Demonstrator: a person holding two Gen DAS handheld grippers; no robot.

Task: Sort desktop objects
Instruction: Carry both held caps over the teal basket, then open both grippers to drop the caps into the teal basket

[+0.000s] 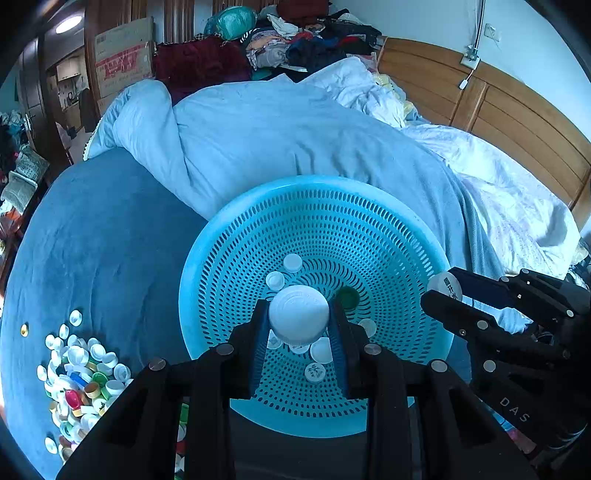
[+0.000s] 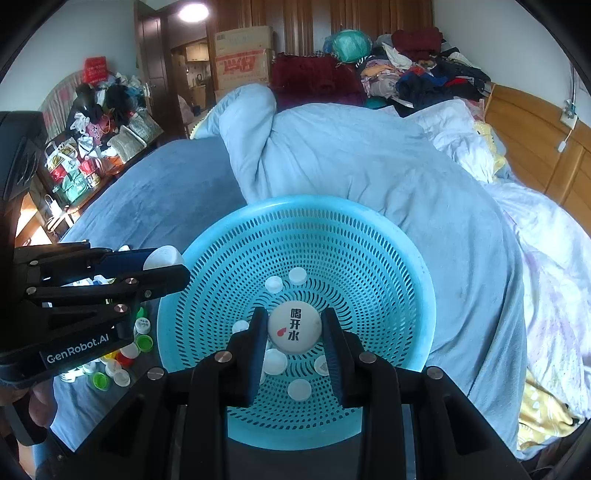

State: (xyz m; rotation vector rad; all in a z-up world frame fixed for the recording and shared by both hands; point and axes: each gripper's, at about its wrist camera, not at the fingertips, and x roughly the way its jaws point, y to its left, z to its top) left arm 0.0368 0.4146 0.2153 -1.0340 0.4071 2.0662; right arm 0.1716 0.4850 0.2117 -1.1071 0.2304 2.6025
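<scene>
Turquoise basket (image 1: pixel 369 206) holds loose bottle caps (image 2: pixel 299 389); left gripper (image 1: pixel 298 317) and right gripper (image 2: pixel 294 328) each clamp 1 white cap.

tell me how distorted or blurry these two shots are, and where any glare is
Left wrist view: strong fisheye bending, black corners, ceiling light blown out, held white cap sharp. Right wrist view: same curvature, lamp glaring at the top, printed cap crisp, basket holes clear; no motion blur in either.

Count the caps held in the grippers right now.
2. A plain white cap is in the left gripper, and a printed white cap is in the right gripper. Both are at the blue basket. Neither is hidden.
</scene>
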